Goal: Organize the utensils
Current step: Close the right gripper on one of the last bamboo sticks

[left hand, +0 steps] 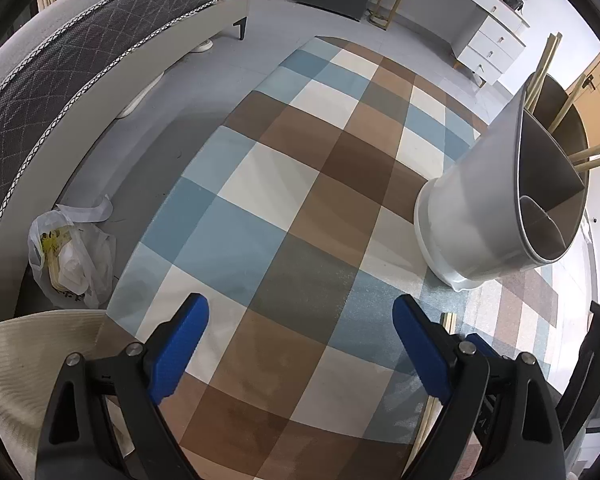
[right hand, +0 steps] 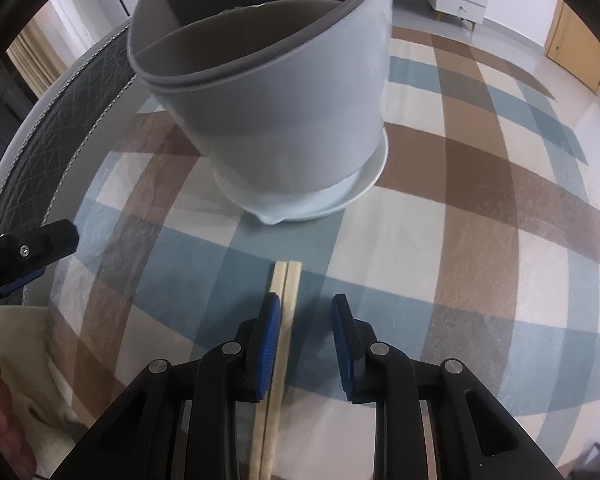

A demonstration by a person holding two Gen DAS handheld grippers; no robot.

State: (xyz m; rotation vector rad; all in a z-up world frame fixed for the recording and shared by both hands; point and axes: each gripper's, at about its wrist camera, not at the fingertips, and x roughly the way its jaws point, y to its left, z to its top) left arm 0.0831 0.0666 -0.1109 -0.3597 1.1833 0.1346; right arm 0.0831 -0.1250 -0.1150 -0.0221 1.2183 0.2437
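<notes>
Just short of the utensil holder [right hand: 284, 120], chopsticks [right hand: 283, 300] lie between the right gripper's [right hand: 306, 312] released fingers.

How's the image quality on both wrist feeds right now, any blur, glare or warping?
Left wrist: sharp, strong fisheye bending the checked tablecloth; window glare top right. Right wrist: the grey divided utensil holder looms large and slightly soft; the pale wooden chopsticks stay crisp; floor sheen far right.

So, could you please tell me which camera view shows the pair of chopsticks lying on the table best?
The right wrist view: the chopsticks lie side by side on the checked tablecloth, running between the open right claw fingers toward the utensil holder. The left wrist view shows only a sliver beside the left claw.
</notes>
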